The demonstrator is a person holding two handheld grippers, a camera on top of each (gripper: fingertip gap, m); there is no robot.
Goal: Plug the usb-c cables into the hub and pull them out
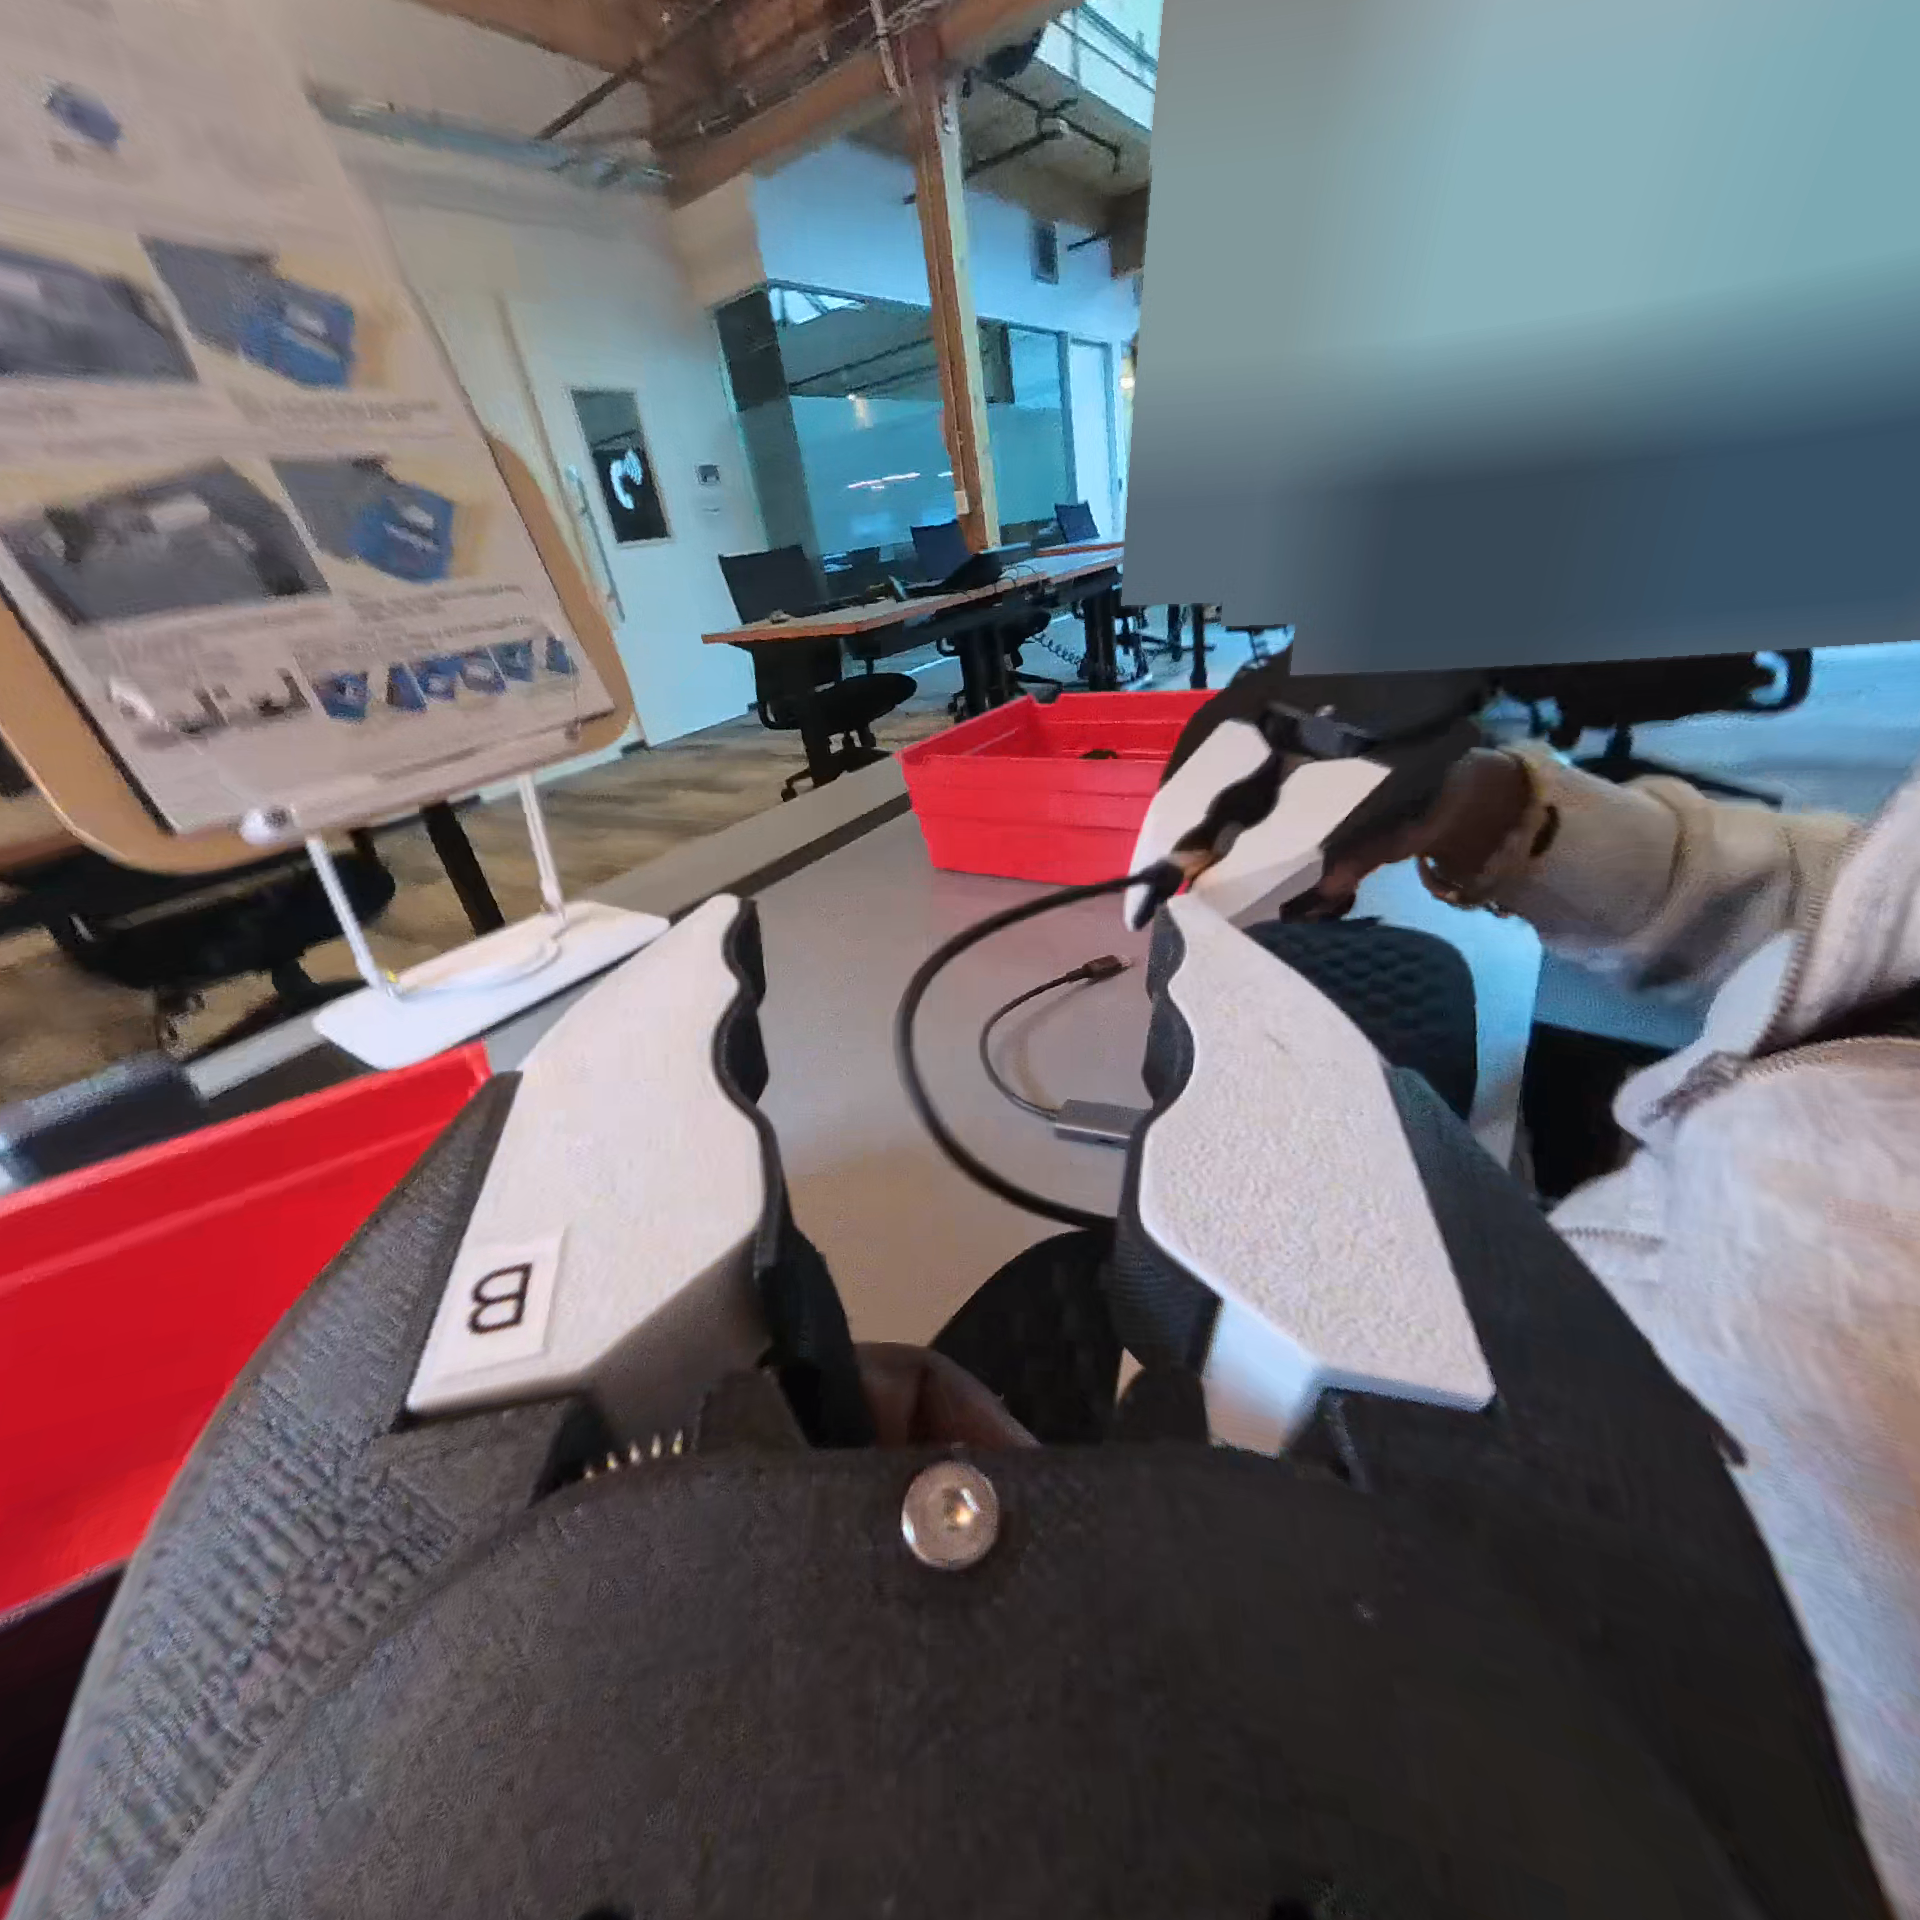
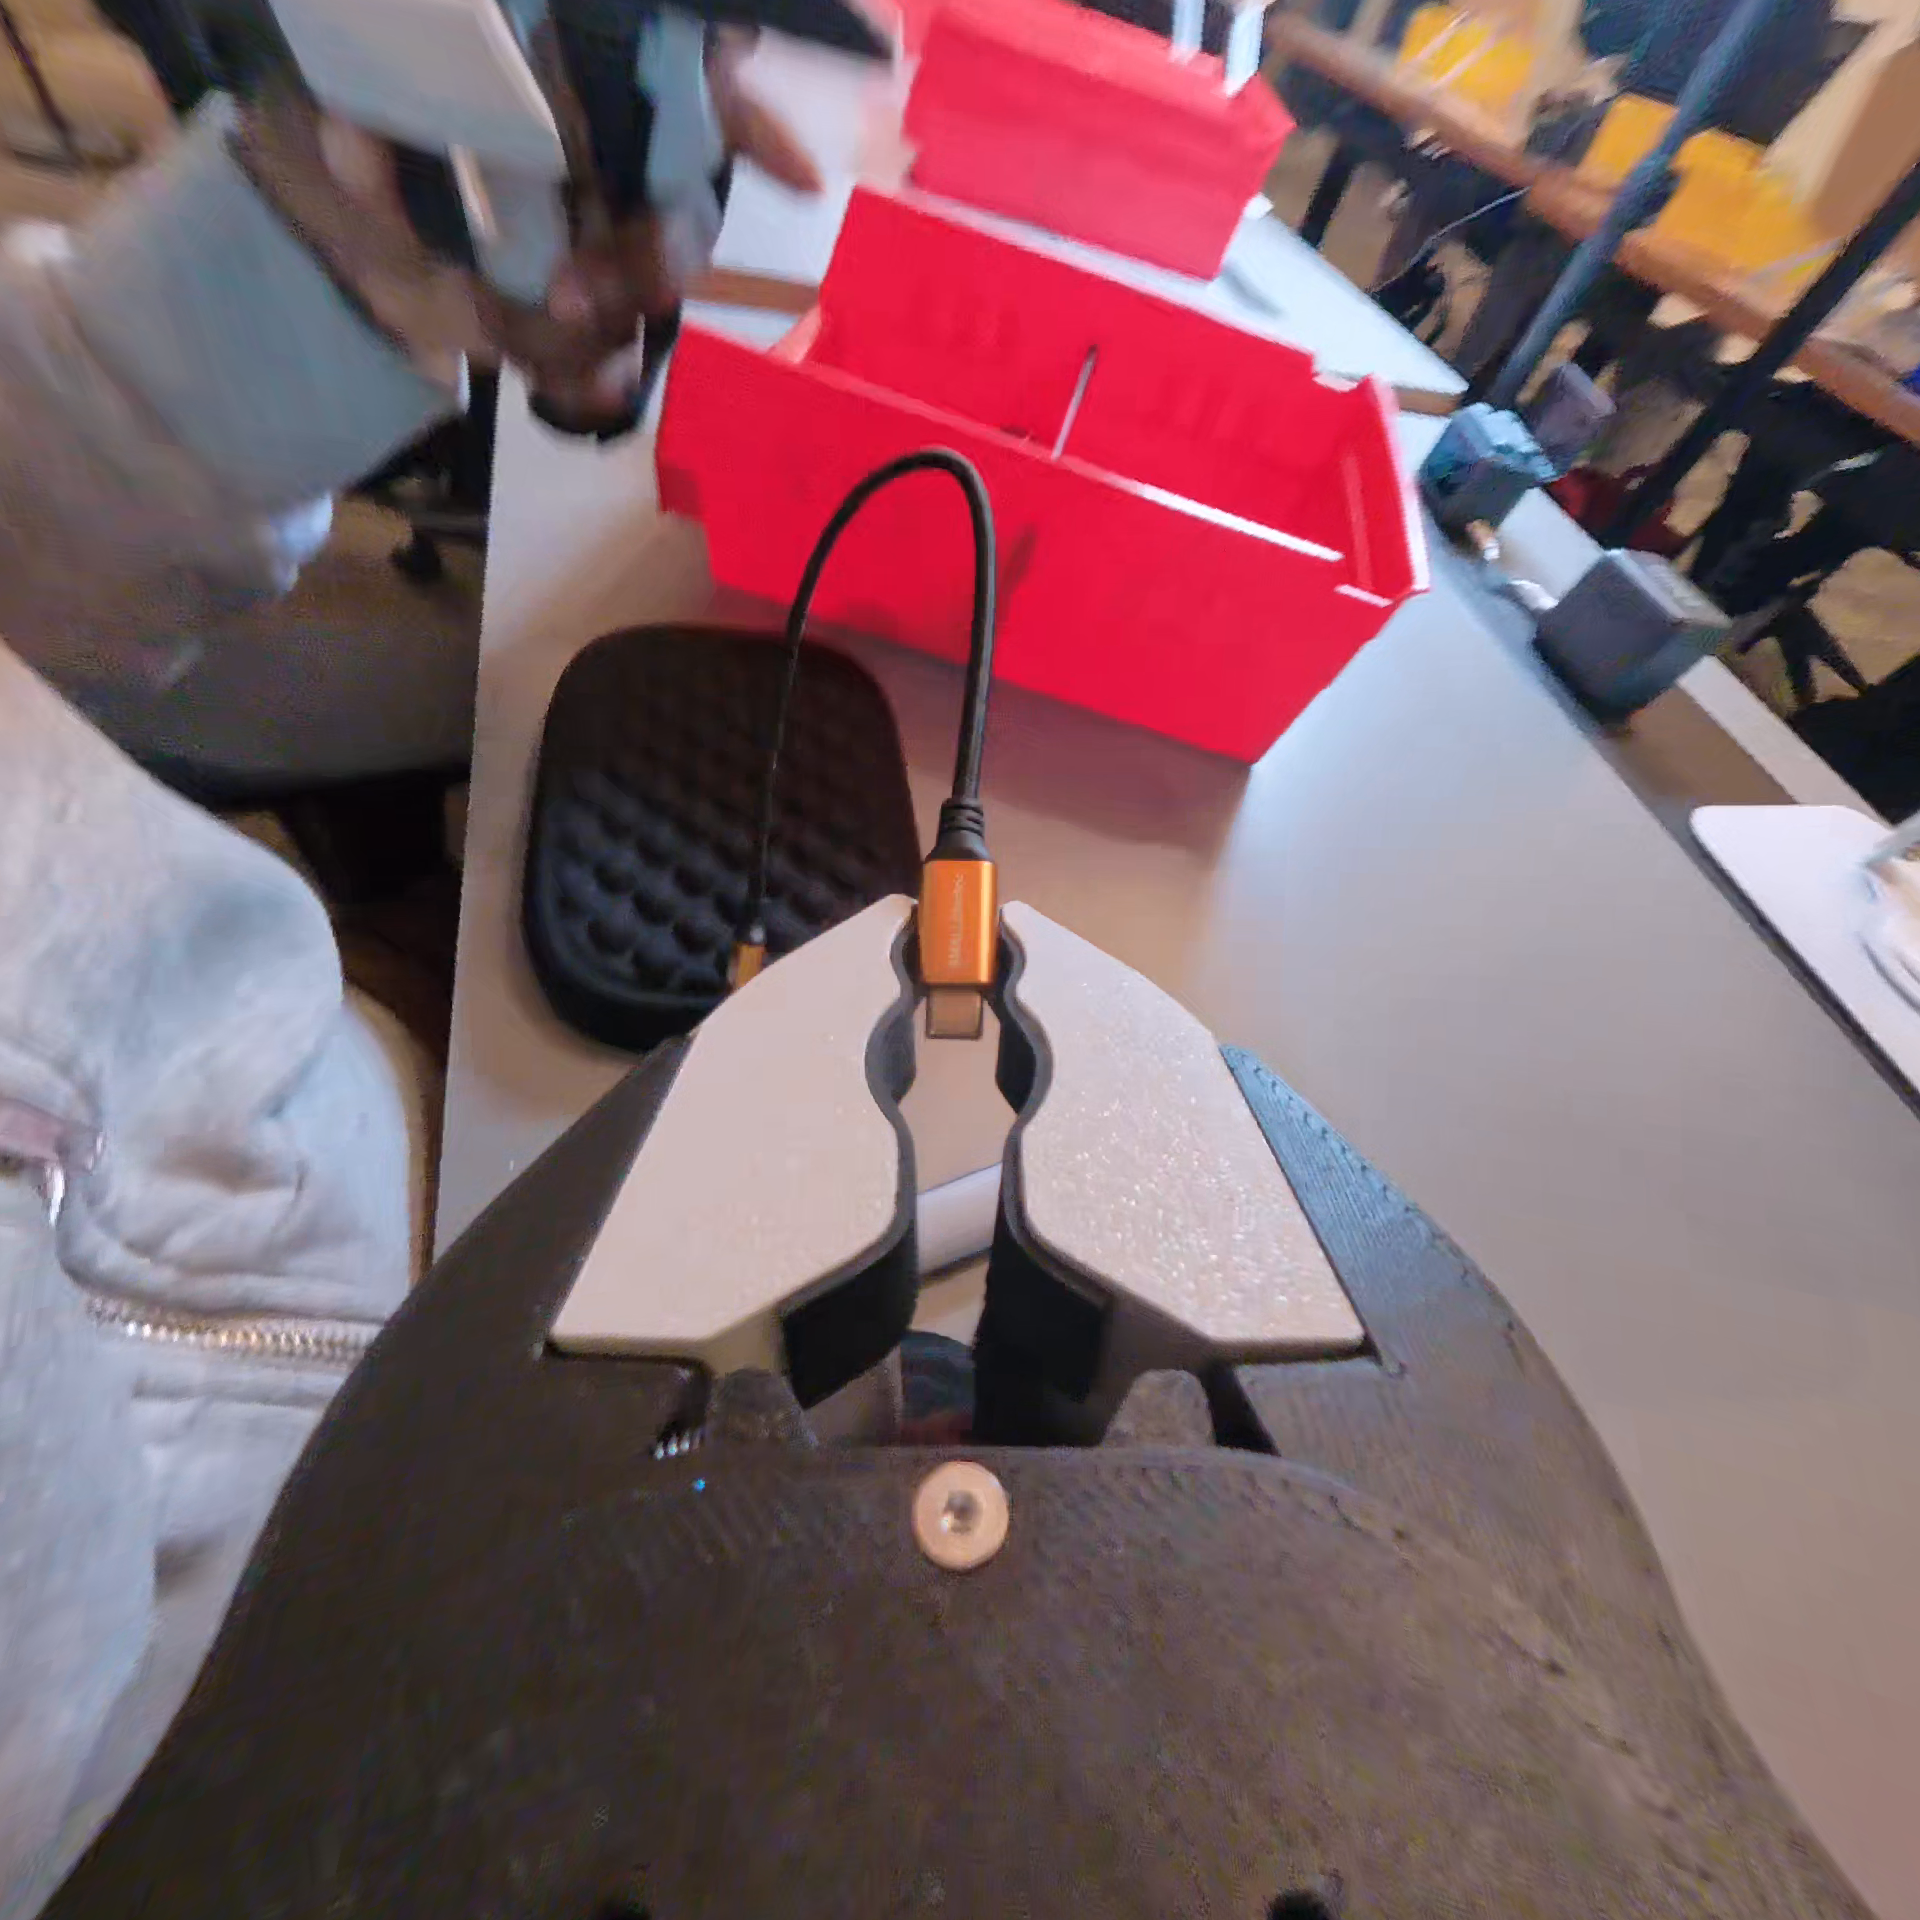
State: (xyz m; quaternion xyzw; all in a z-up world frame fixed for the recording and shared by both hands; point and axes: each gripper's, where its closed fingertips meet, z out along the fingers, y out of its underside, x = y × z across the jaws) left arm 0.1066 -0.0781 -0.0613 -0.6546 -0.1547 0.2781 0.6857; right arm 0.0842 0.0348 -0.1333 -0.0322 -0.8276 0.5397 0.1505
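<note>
Red bins (image 2: 1039,582), a black cushion (image 2: 665,831) on the grey table (image 2: 1455,1039).

Black cable (image 2: 977,644) with orange plug (image 2: 956,925) arched above table; grey hub (image 1: 1101,1120) lying flat.

A: What does each hand-held gripper look like?

B: The left hand-held gripper (image 1: 951,997) has a rough black body with two bumpy white fingers (image 1: 623,1132). A shiny silver screw (image 1: 950,1514) sits just below the fingers. A small white sticker (image 1: 499,1299) is on one finger.

A: And the right hand-held gripper (image 2: 956,971)?

B: Same colours. The person wears a light grey zip-up top (image 2: 156,1195).
</note>
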